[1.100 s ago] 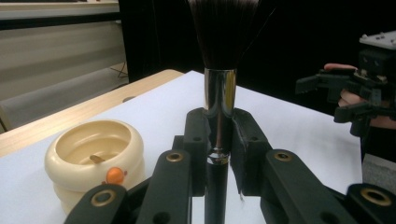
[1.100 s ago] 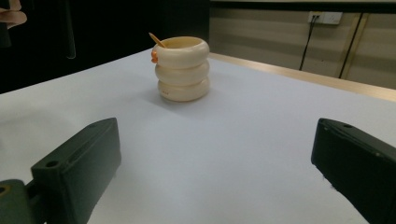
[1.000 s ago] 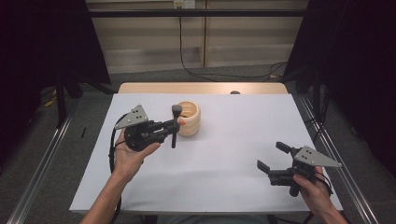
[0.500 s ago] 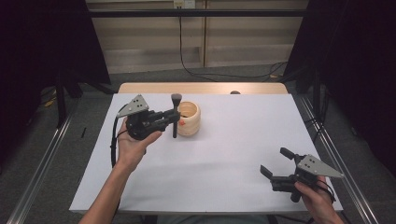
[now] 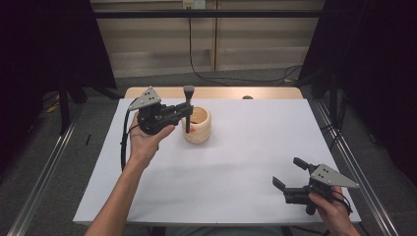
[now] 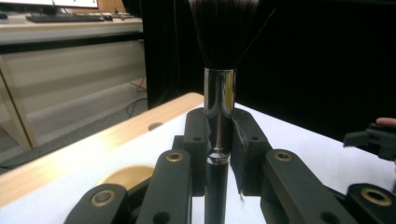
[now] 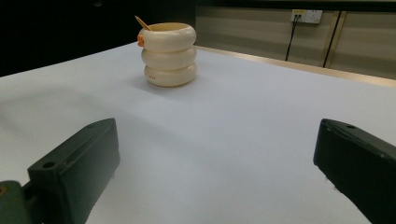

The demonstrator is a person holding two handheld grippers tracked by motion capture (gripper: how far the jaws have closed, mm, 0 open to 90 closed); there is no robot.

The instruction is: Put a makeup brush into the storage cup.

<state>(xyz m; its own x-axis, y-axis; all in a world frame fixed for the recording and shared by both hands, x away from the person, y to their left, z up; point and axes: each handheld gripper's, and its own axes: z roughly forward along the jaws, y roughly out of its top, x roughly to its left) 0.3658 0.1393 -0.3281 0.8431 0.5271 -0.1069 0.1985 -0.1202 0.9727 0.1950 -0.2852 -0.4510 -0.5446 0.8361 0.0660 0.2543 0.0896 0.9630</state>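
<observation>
A black-handled makeup brush (image 5: 187,104) with a chrome collar stands upright, bristles up, with my left gripper (image 5: 186,113) shut on its handle. It hangs at the left edge of a cream ribbed cup (image 5: 197,130) on the white sheet. In the left gripper view the jaws of my left gripper (image 6: 219,156) clamp the brush (image 6: 219,95) just below the collar, and the cup's rim (image 6: 122,176) lies below left. My right gripper (image 5: 289,172) rests open near the front right of the table. In the right gripper view my right gripper (image 7: 217,163) faces the cup (image 7: 169,55) across bare sheet.
The white sheet (image 5: 236,162) covers a wooden table whose bare far edge (image 5: 216,92) shows. A thin orange-tipped stick (image 7: 140,22) leans inside the cup. Metal rails run along both sides of the table. Dark curtains close off left and right.
My left gripper has carried the brush up and away from me, closer to the cup's rim. The right gripper has hardly moved.
</observation>
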